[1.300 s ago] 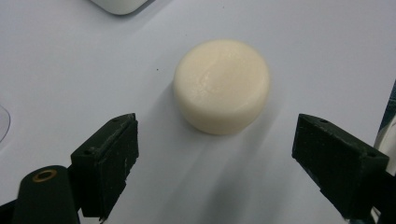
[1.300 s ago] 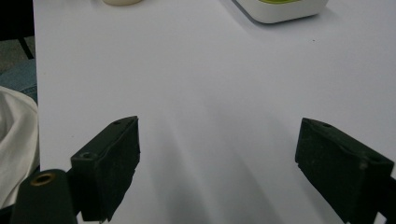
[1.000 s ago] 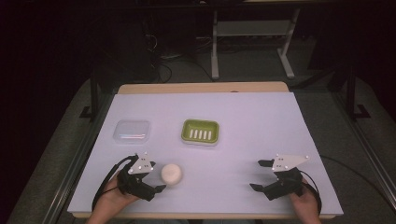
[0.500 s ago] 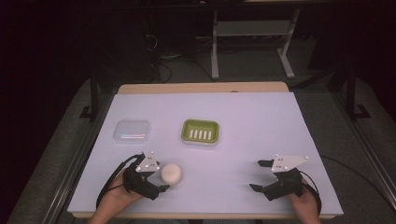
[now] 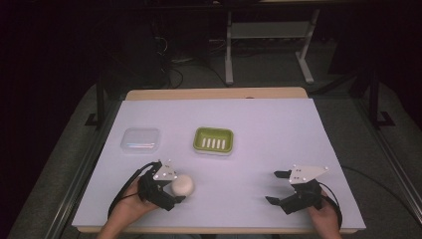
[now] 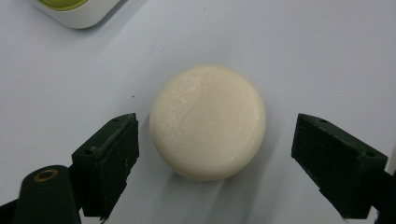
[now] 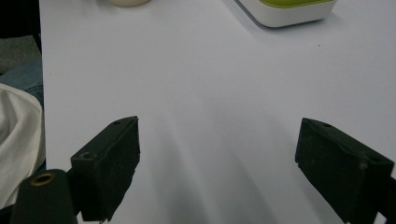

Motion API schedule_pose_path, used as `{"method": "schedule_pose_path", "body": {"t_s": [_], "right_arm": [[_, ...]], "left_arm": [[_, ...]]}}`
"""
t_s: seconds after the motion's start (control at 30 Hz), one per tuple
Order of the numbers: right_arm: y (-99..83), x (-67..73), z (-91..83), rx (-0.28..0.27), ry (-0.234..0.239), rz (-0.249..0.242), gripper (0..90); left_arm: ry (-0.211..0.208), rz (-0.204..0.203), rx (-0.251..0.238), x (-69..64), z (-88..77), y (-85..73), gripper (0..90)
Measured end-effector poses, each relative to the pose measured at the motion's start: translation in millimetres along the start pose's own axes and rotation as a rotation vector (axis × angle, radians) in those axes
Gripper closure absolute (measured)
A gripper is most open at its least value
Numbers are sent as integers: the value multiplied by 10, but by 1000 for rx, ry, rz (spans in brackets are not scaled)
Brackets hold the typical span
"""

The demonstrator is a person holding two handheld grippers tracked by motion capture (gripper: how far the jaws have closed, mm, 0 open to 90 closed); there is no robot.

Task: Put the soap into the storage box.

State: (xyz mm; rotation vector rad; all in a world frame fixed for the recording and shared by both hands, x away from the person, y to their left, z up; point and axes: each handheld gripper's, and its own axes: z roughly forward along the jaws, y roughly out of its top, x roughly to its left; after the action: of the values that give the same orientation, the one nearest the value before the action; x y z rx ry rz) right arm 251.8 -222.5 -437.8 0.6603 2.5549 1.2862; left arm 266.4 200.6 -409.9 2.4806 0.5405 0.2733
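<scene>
1. Your left tool [image 6: 212, 154] has come forward around the round bar of soap [image 6: 208, 122]. Its jaws stand wide, one on each side, and neither touches the soap, so nothing is gripped yet.
2. The soap lies on the surface [image 5: 259, 129], near the front edge, apart from the green soap dish [image 5: 213, 140].
3. A second ago your left tool was just behind the soap; now it brackets it, so a grasp seems ready.
4. Your right tool [image 7: 217, 163] rests wide open and empty, unchanged.
5. The clear lid [image 5: 141, 140] has not moved.

clear box [image 5: 141, 140] left of soap dish [image 5: 213, 140]
</scene>
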Motion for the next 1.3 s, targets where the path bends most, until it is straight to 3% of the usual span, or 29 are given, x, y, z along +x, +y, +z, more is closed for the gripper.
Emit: {"method": "schedule_pose_path", "body": {"t_s": [0.73,1.3], "right_arm": [[5,7,0,2,5,2,131],[7,7,2,0,5,-1,131]], "left_arm": [[-40,-14,84,68,199,86,156],[-32,22,142,53,292,155,208]]}}
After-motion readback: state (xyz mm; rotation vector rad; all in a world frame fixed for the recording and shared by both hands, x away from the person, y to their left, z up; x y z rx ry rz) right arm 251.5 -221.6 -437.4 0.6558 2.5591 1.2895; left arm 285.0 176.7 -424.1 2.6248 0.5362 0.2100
